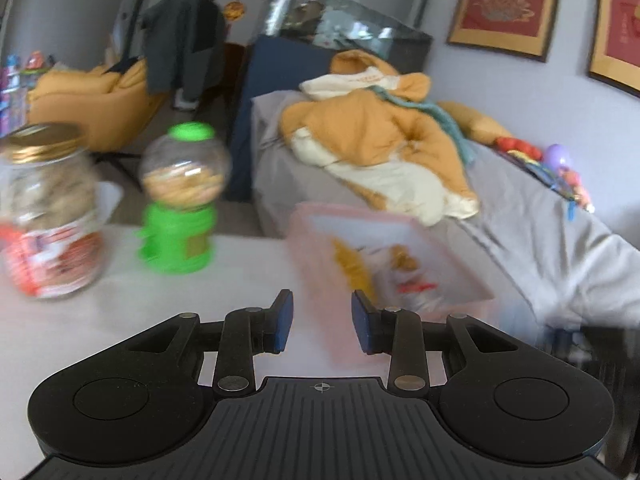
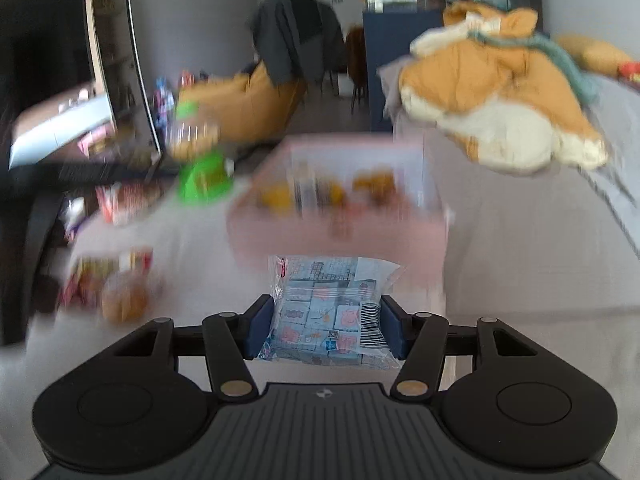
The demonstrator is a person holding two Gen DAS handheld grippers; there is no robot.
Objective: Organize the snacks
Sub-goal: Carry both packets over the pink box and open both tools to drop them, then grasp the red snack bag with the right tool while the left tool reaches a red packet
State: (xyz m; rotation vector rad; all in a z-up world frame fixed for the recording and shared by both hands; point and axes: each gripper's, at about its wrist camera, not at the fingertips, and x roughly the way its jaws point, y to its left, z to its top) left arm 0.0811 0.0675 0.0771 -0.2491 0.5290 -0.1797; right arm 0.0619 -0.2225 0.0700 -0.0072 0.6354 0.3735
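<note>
Since the pack [image 2: 326, 312] is a thin, crinkly film pouch, it looks light, soft and slippery; the right gripper [image 2: 325, 332] pinches its sides above the desk [image 2: 520, 272], short of the pink bin [image 2: 340, 236]. A mid-body hold suits it best. The left gripper [image 1: 322, 326] is slightly apart and empty.

The left claw [image 1: 322, 326] hangs empty with a gap between its blue pads over a pale desk [image 1: 160, 320], a pink bin [image 1: 320, 236] of snacks ahead, a green candy dispenser [image 1: 180, 200] and a gold-lidded jar [image 1: 48, 216] to its left.
</note>
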